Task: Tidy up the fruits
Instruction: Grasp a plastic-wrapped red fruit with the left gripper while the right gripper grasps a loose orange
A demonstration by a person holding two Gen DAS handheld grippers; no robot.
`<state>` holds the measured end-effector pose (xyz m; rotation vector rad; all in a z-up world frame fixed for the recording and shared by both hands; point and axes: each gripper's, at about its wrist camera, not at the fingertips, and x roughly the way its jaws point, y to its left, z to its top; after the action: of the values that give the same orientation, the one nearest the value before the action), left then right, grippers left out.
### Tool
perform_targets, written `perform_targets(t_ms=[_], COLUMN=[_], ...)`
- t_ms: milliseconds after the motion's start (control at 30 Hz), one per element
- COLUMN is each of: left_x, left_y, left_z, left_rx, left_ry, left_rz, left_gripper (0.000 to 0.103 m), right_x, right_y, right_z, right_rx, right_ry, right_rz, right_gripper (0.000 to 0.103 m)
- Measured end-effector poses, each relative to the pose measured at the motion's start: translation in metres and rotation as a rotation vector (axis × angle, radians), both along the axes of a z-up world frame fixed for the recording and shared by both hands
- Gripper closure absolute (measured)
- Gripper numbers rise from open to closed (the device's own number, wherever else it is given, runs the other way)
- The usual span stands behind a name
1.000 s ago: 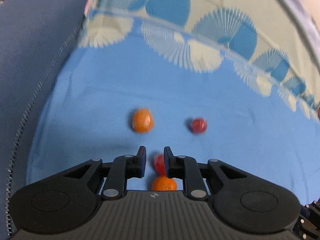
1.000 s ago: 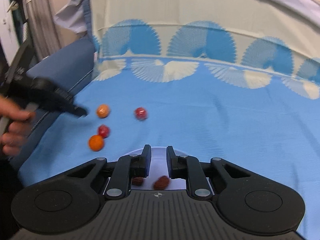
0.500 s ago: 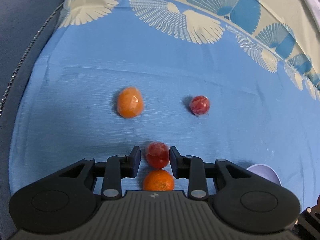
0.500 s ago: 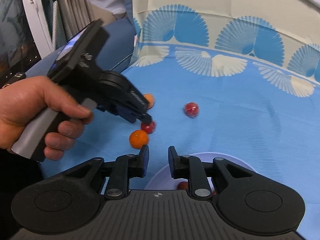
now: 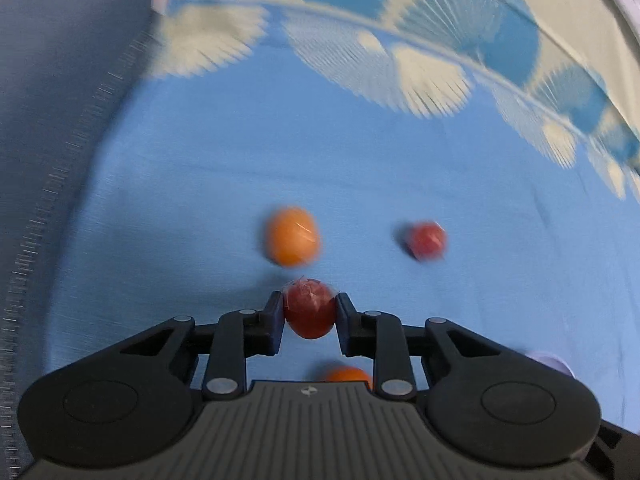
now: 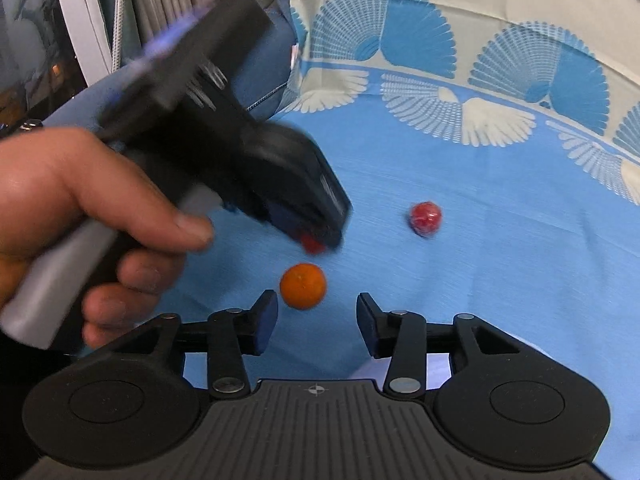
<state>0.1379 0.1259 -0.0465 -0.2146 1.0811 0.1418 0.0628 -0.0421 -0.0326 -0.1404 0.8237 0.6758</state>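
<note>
Left gripper [image 5: 309, 312] clamps red fruit [image 5: 310, 314]; lift straight, clearing orange fruit [image 5: 293, 236]; right gripper [image 6: 317, 322] spread, holding nothing

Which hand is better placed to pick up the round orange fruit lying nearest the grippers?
Right: the right gripper is open and empty just before the orange fruit; the left gripper already holds a red fruit.

Each fisheye view looks forward and steeply down along its own gripper's fingers, close above the light-blue, fan-patterned cloth [image 5: 360, 160]. Both share the wrapped red round fruit [image 6: 425, 218] [image 5: 427, 240] and, seemingly, the blurred orange fruit [image 5: 347, 374] [image 6: 303, 286].
</note>
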Motion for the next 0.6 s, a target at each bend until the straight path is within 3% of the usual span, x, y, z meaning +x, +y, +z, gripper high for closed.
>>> perform_targets(t_ms=[133, 200, 433, 467, 500, 600], left_x=[-0.003, -0.002, -0.003, -0.003, -0.004, -0.004], left_y=[0.013, 0.017, 0.018, 0.019, 0.020, 0.019], left_z=[-0.010, -0.017, -0.021, -0.022, -0.023, -0.021], left_rx=[0.077, 0.063, 0.077, 0.076, 0.074, 0.077], left_ry=[0.079, 0.116, 0.127, 0.127, 0.126, 0.123], left_rz=[0.076, 0.096, 0.093, 0.093, 0.094, 0.090], left_gripper=[0.073, 0.073, 0.072, 0.072, 0.072, 0.073], right_x=[0.006, 0.011, 0.031, 0.032, 0.032, 0.029], right_y=[0.019, 0.029, 0.049, 0.050, 0.052, 0.055], right_z=[-0.009, -0.016, -0.044, -0.045, -0.046, -0.045], right_rx=[-0.016, -0.031, -0.056, -0.054, -0.056, -0.076], right_ry=[-0.005, -0.009, 0.042, 0.047, 0.046, 0.018], right_rz=[0.015, 0.026, 0.013, 0.018, 0.025, 0.046], right_gripper=[0.055, 0.052, 0.050, 0.053, 0.063, 0.066])
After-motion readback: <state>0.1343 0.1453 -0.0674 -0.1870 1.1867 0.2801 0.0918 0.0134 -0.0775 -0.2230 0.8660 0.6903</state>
